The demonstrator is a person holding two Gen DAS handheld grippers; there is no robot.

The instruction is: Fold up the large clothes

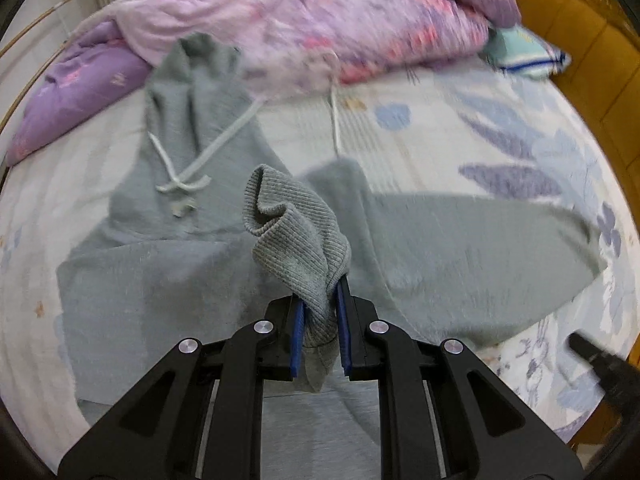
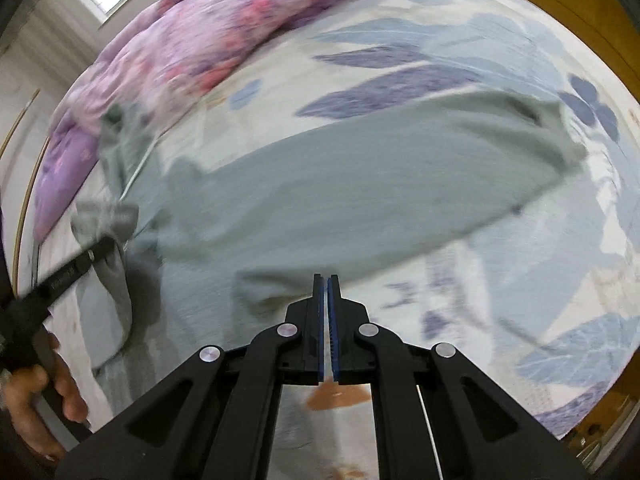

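A grey hoodie (image 1: 160, 280) lies spread on the bed, its hood (image 1: 188, 92) and white drawstring (image 1: 188, 176) toward the quilt. My left gripper (image 1: 320, 296) is shut on the ribbed cuff (image 1: 292, 232) of one sleeve, which bunches up above the blue pads. The other sleeve (image 1: 460, 248) lies flat to the right. In the right wrist view the hoodie (image 2: 340, 200) is blurred below my right gripper (image 2: 326, 280), which is shut with nothing between its pads. At that view's left edge the left gripper (image 2: 100, 248) holds the cuff (image 2: 104, 216), with a hand (image 2: 52, 392) on its handle.
A pink and purple quilt (image 1: 320, 20) is piled at the far side of the floral sheet (image 1: 440, 132). A purple pillow (image 1: 80, 92) lies far left, a striped pillow (image 1: 524, 52) far right. A brown wooden bed frame (image 1: 580, 40) curves along the right.
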